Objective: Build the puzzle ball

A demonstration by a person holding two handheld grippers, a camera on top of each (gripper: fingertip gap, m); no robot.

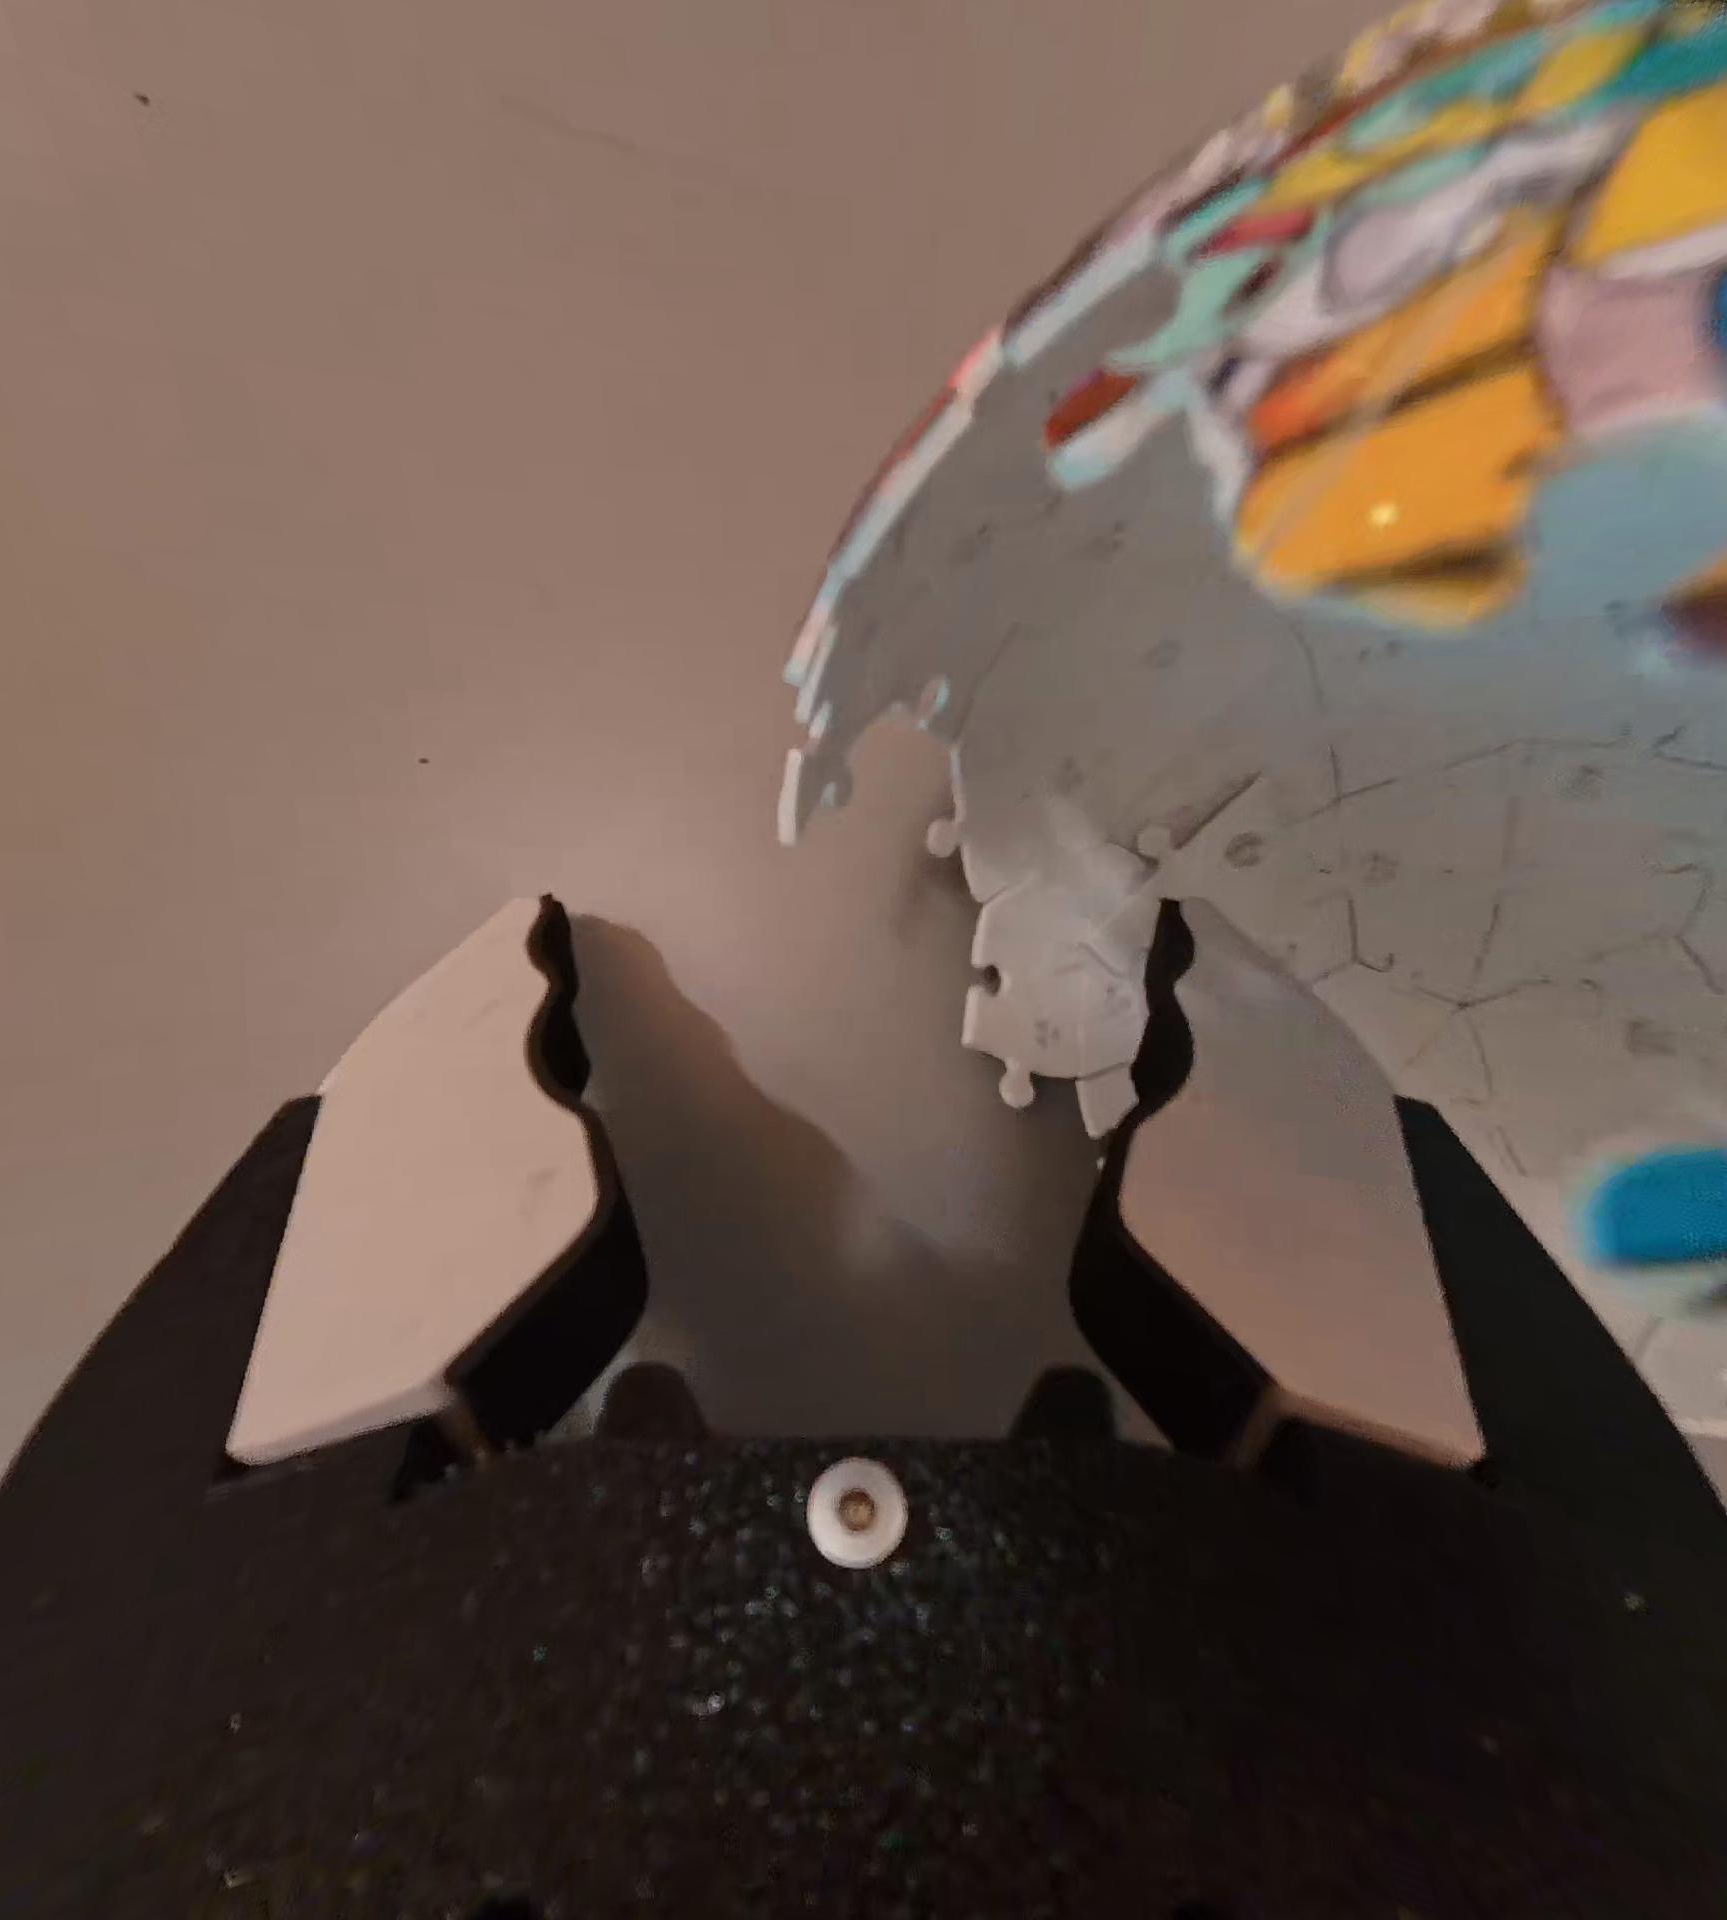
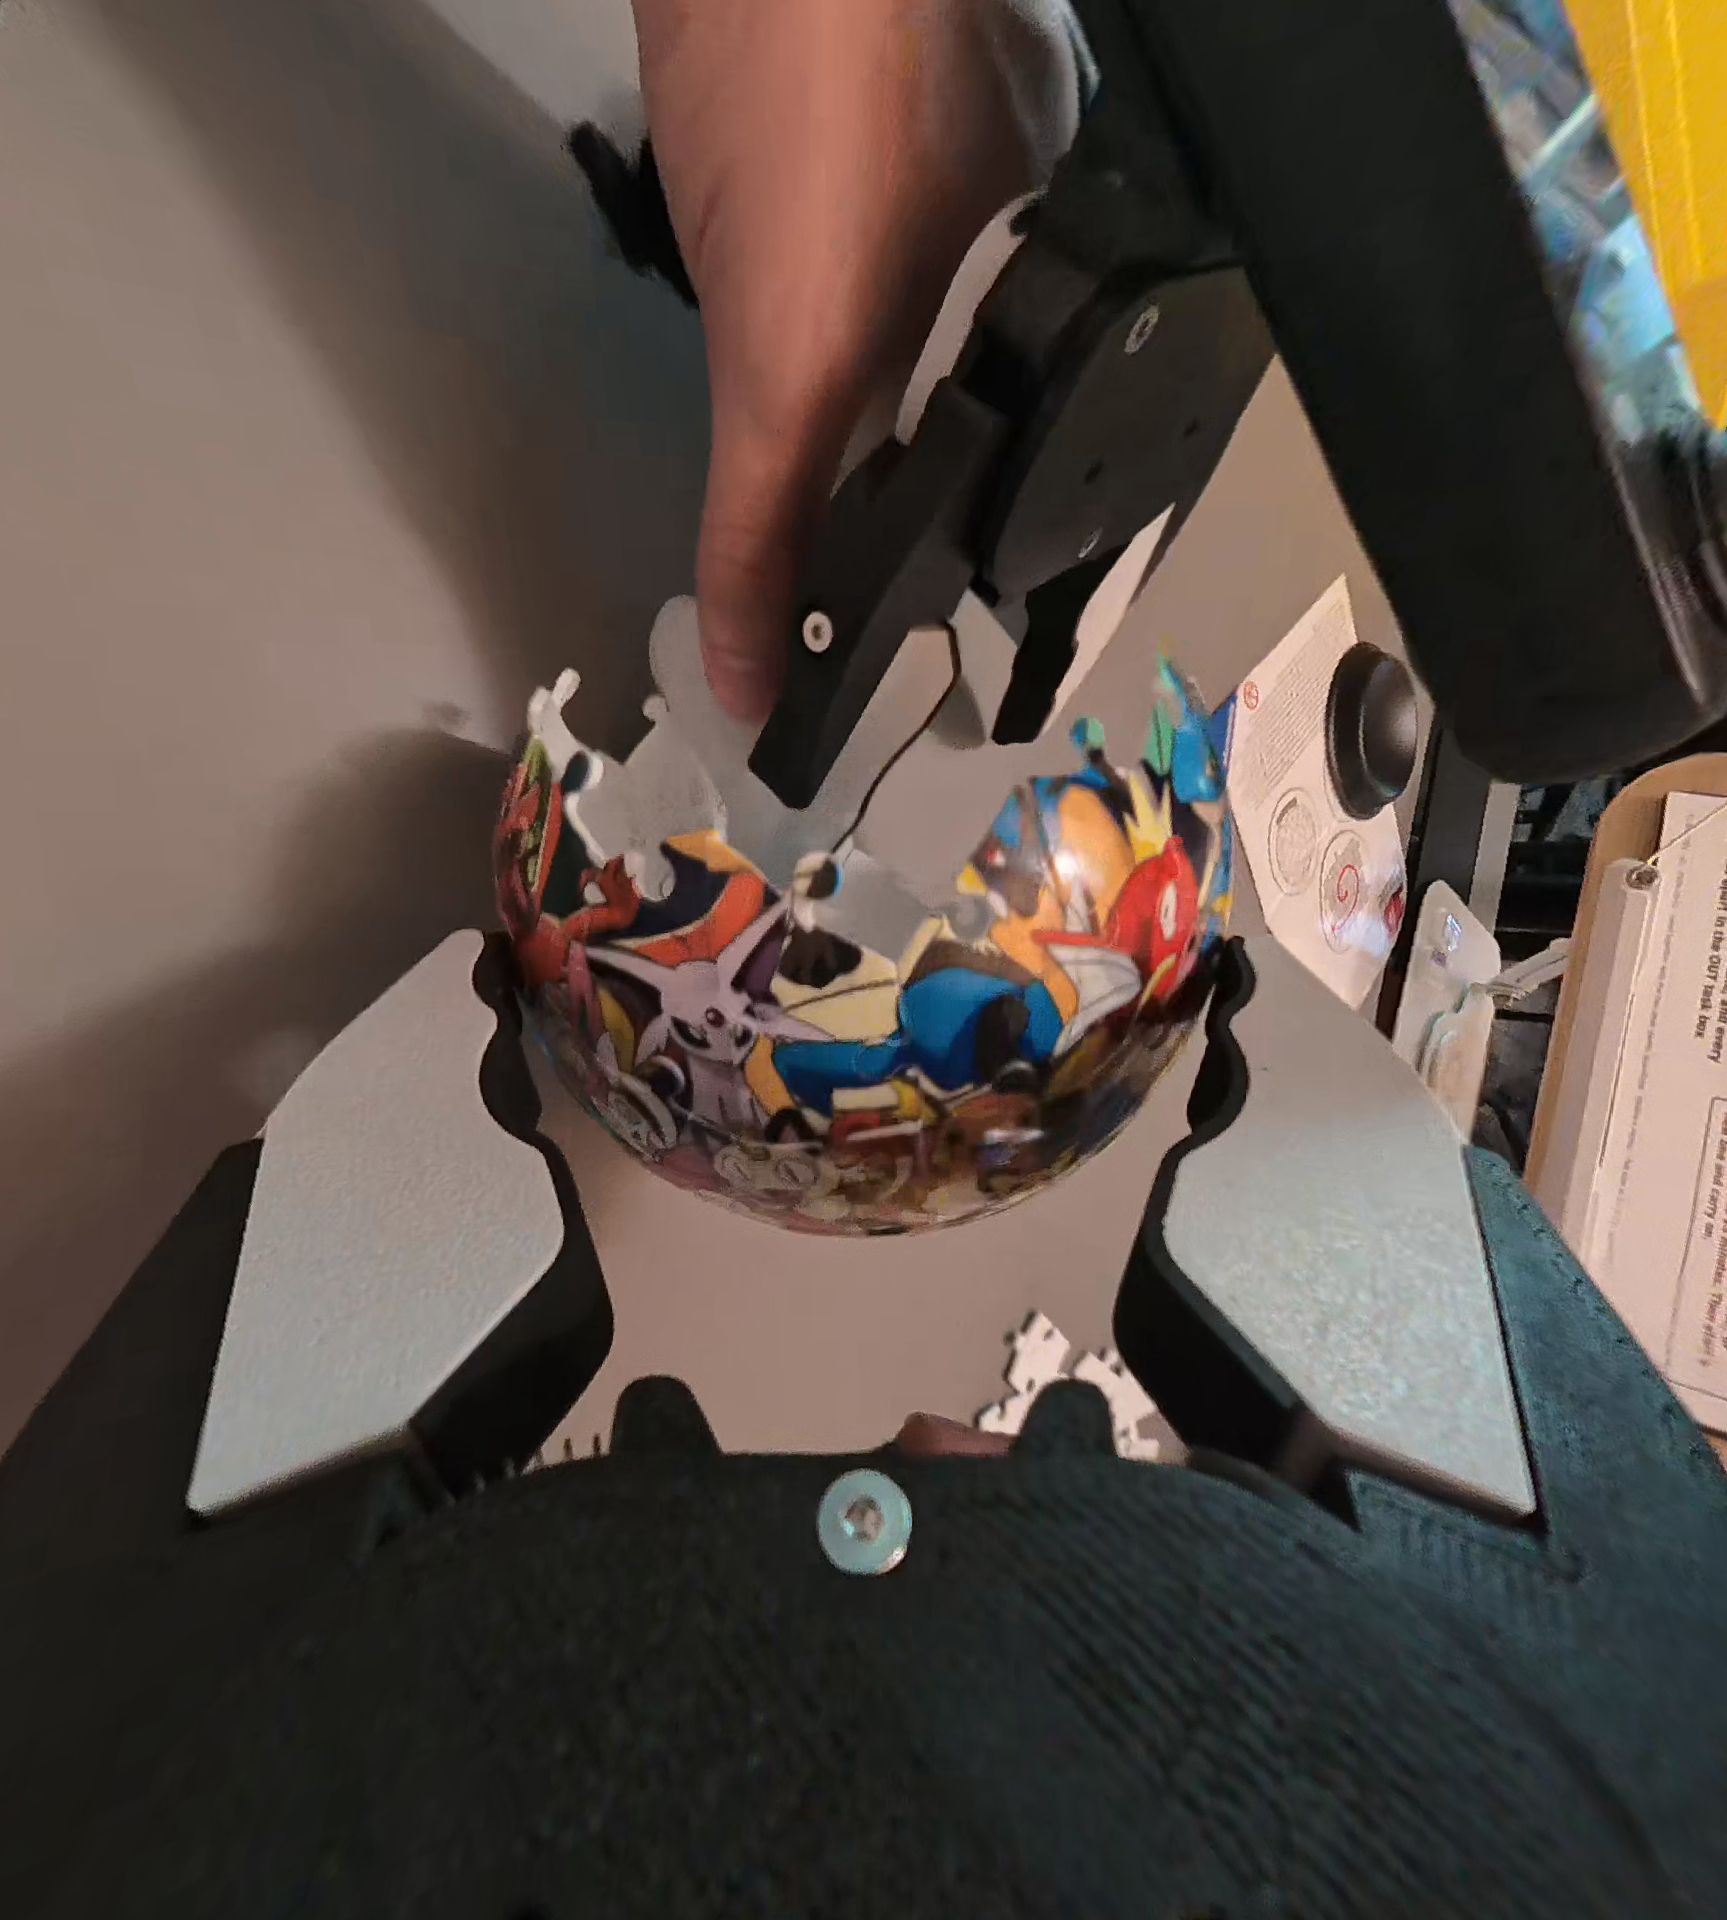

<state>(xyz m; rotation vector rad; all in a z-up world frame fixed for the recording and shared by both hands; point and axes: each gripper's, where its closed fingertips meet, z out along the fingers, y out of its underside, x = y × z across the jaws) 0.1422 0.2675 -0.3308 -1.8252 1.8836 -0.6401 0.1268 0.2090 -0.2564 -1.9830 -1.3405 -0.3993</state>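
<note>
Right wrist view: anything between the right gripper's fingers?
Yes: the half-built puzzle ball sits between the right gripper fingertips, sides at both pads. The right wrist view shows it.

The half-built round puzzle ball is covered outside with bright cartoon pictures in yellow, blue, red, orange and purple; inside it is plain white. Black tools with grey plates are seen over a pale grey tabletop.

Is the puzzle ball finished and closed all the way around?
No. In the right wrist view the puzzle ball is an open bowl with a jagged top rim, and loose pieces lie on the table.
</note>
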